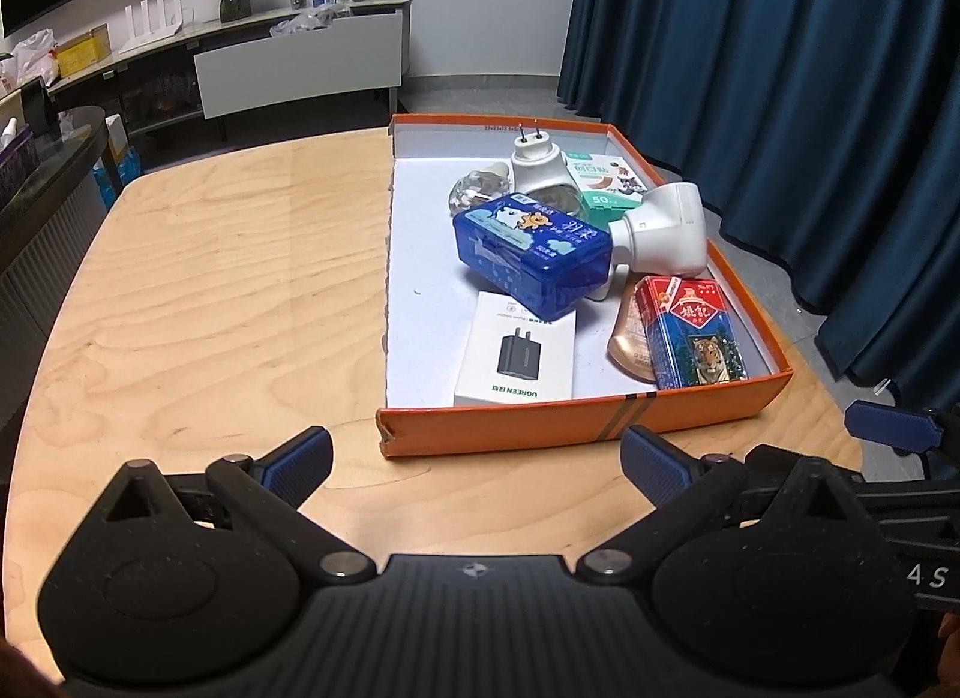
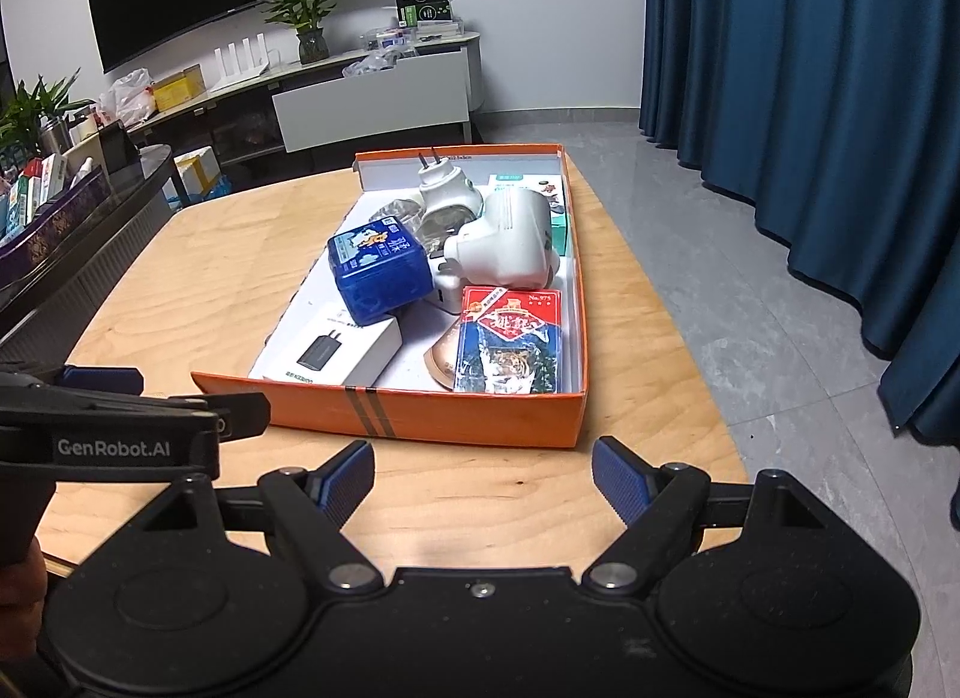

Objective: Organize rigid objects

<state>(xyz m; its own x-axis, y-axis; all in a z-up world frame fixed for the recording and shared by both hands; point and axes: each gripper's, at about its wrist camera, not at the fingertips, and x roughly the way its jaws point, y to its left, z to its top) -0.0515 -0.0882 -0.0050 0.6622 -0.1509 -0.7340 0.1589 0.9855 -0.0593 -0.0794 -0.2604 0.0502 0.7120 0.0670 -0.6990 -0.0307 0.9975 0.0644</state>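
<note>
An orange box lid [image 1: 540,428] [image 2: 480,416] sits on the wooden table and holds several items. Inside lie a blue plastic case [image 1: 531,254] [image 2: 381,269], a white charger box [image 1: 516,359] [image 2: 336,356], a red and blue tiger-print box [image 1: 693,332] [image 2: 513,341], two white plug-in devices [image 1: 663,233] [image 2: 510,248] and a green and white carton [image 1: 603,179]. My left gripper [image 1: 477,467] hovers open just before the lid's near wall, empty. My right gripper [image 2: 483,485] is open and empty too, near the lid's front right corner.
Bare table top [image 1: 210,278] stretches left of the lid. The table's right edge drops to a grey floor [image 2: 780,308] by blue curtains [image 2: 810,68]. A low TV cabinet [image 1: 270,56] with a plant and clutter stands across the room. A dark side shelf [image 2: 72,230] runs along the left.
</note>
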